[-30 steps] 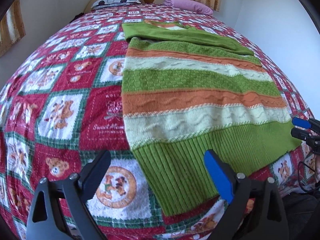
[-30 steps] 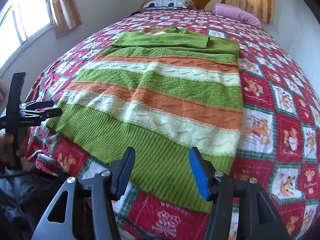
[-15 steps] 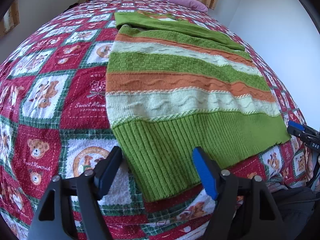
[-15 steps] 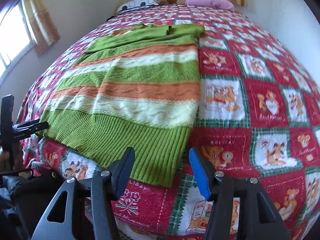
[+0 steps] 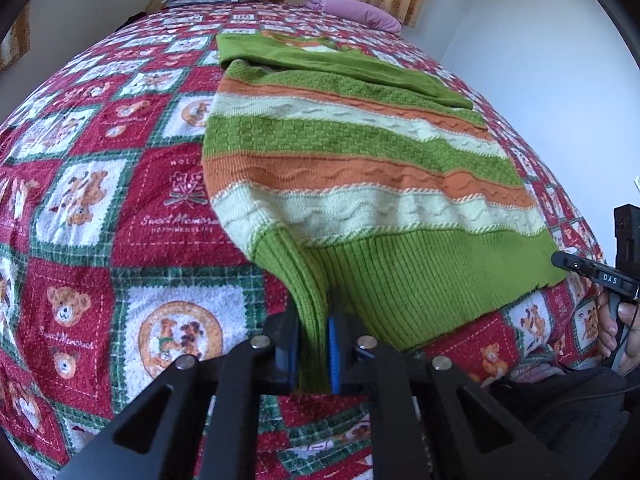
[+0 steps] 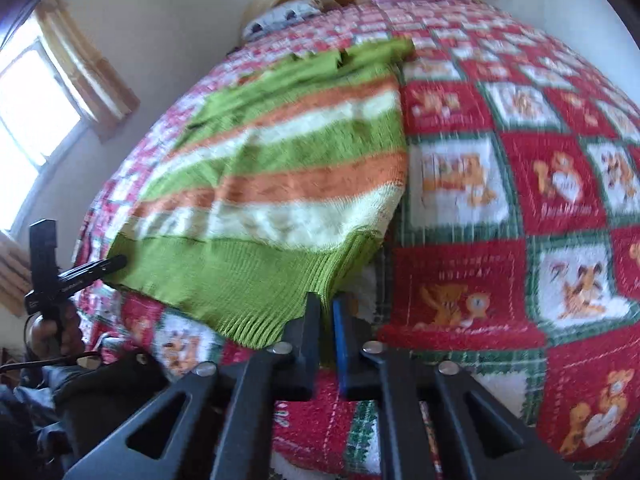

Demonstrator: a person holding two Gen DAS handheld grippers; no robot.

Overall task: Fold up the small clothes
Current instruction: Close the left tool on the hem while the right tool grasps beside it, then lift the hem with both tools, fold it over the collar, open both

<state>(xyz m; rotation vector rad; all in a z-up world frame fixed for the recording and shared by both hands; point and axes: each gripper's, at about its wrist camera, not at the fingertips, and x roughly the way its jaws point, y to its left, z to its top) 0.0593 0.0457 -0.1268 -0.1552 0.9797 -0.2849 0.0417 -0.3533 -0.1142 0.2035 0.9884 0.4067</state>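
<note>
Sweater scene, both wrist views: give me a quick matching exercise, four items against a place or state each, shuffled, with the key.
Items:
1. left gripper
2. right gripper
3. pink pillow
4. sweater sleeves

States:
A. at the head of the bed, by the curtain
B. folded across the sweater's top
C. shut on the ribbed hem's left corner
D. shut on the ribbed hem's right corner

Pairs: 1-C, 2-D, 3-A, 4-B

Motion-blurred sweater (image 6: 272, 184) and bedspread (image 6: 520, 184); sweater hem corner hidden inside right gripper (image 6: 326, 320).
</note>
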